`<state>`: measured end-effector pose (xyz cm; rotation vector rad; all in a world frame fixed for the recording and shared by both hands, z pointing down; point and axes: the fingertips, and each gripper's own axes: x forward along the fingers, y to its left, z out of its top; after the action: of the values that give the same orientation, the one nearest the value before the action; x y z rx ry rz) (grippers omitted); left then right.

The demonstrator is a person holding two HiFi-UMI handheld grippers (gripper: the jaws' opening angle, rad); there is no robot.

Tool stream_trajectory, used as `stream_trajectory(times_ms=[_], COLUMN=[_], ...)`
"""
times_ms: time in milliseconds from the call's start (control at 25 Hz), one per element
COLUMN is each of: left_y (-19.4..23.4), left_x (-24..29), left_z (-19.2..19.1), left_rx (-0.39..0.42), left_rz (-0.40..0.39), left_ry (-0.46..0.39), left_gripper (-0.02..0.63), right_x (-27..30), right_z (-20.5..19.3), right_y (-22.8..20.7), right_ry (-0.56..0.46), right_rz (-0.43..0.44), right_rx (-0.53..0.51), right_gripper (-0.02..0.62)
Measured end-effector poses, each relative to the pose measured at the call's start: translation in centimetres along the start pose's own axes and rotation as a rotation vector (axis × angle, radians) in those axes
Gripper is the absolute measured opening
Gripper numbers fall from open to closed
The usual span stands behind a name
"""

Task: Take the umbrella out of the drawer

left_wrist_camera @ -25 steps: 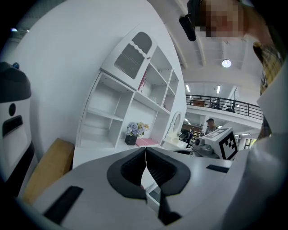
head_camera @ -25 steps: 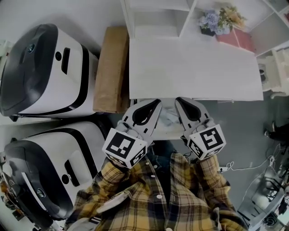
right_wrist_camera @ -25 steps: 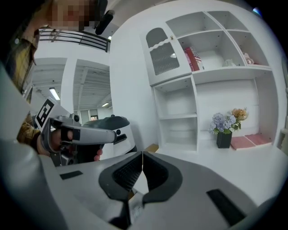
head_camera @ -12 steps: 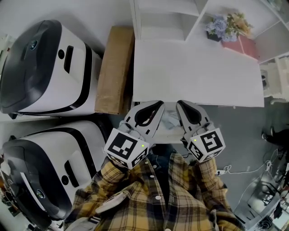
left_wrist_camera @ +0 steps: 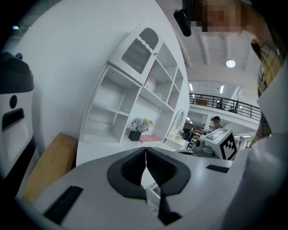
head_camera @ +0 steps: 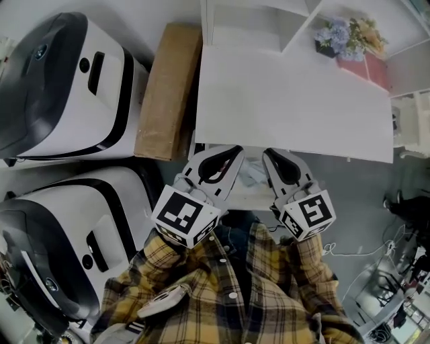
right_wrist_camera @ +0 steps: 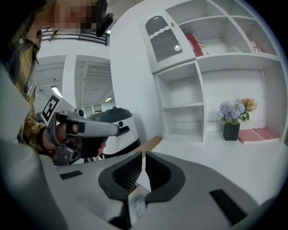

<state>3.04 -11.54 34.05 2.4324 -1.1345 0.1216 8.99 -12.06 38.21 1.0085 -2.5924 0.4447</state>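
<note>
No umbrella is clearly visible in any view. Under the near edge of the white table top [head_camera: 289, 101], an open drawer [head_camera: 250, 196] shows between my two grippers, with pale crumpled contents [head_camera: 248, 176] that I cannot identify. My left gripper [head_camera: 232, 152] and right gripper [head_camera: 269, 153] hang side by side just over that edge, pointing toward the table. In the left gripper view, the left gripper [left_wrist_camera: 145, 150] has its jaws touching with nothing between them. The right gripper [right_wrist_camera: 143, 155] is likewise shut and empty in its own view.
A brown cardboard box [head_camera: 164, 94] lies along the table's left side. Two large white-and-black machines [head_camera: 67, 87] [head_camera: 74, 235] stand further left. A white shelf unit [head_camera: 255, 20] rises behind the table, with a flower pot [head_camera: 336, 37] and a pink box [head_camera: 363, 67] at the back right.
Both grippers have sunk slightly at the table's near edge. Their jaws stay shut. The head view has shifted a little.
</note>
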Motion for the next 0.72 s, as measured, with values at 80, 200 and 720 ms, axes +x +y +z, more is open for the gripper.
stream_trajectory(times_ms=[80, 200, 720], left_y=[0.4, 1.0, 1.8], left_x=[0.1, 0.1, 2.4], left_z=[-0.5, -1.4, -7.2], left_rx=[-0.006, -0.017, 0.004], left_rz=[0.010, 0.030, 0.038], left_ry=[0.008, 0.021, 0.109], left_gripper=[0.023, 0.023, 0.023], right_x=[0.2, 0.5, 2.9], right_z=[-0.9, -2.3, -11.8], right_y=[-0.1, -0.5, -0.3], right_ry=[0.020, 0.052, 0.237], right_rz=[0.015, 0.025, 0.096], right_rx=[0.003, 0.014, 0.065], right_gripper=[0.018, 0.020, 0.022])
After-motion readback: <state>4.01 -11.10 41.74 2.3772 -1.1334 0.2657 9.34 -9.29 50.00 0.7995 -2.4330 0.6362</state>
